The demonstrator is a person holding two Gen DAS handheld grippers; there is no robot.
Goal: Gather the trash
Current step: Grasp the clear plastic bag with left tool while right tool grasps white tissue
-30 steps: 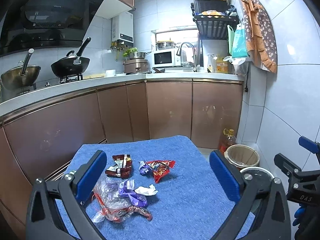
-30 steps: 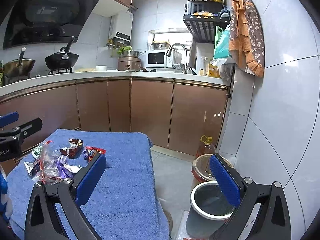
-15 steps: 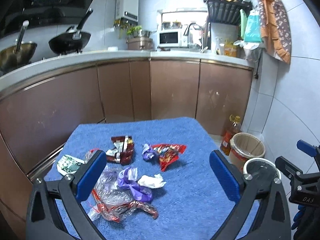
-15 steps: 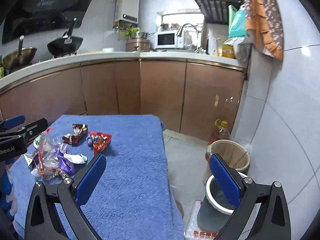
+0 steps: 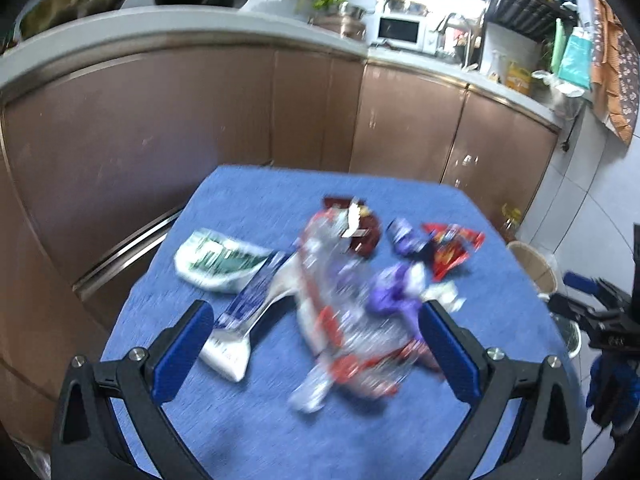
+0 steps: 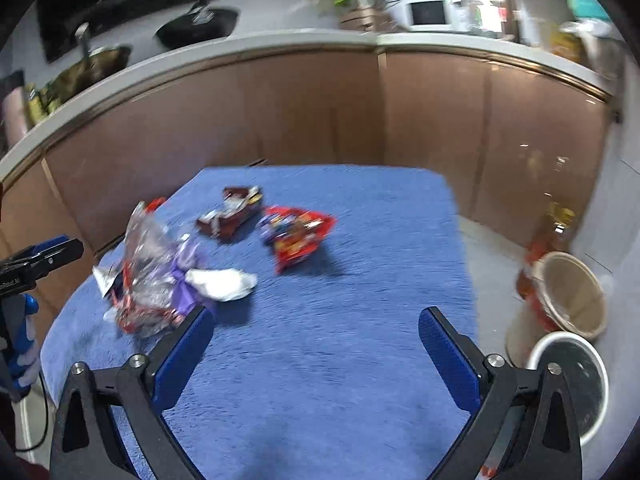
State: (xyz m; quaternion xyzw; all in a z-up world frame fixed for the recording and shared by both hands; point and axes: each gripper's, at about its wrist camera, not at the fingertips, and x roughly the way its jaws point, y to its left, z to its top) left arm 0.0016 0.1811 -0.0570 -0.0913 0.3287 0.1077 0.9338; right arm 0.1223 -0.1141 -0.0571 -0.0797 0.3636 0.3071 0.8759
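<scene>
Trash lies on a blue towel-covered table [image 5: 248,432]: a clear crinkled plastic bag with red print [image 5: 348,332], a purple wrapper [image 5: 394,296], a white crumpled paper [image 6: 222,282], a red snack packet [image 5: 450,246], a dark brown wrapper [image 5: 362,230], a green-white packet [image 5: 218,262] and a blue-white flat packet [image 5: 240,324]. My left gripper [image 5: 316,344] is open, just above the clear bag. My right gripper [image 6: 316,340] is open and empty over bare towel, right of the pile [image 6: 160,276]. A white-rimmed bin [image 6: 572,380] stands on the floor to the right.
A beige bucket [image 6: 568,292] and an oil bottle [image 6: 548,236] stand next to the bin. Brown kitchen cabinets [image 5: 400,116] run behind the table, with pans, a microwave [image 5: 400,30] and a sink on the counter. A tiled wall lies to the right.
Both grippers have tilted down and moved in over the table. The left one now hovers over the pile, and the green-white and blue-white packets have come into its view.
</scene>
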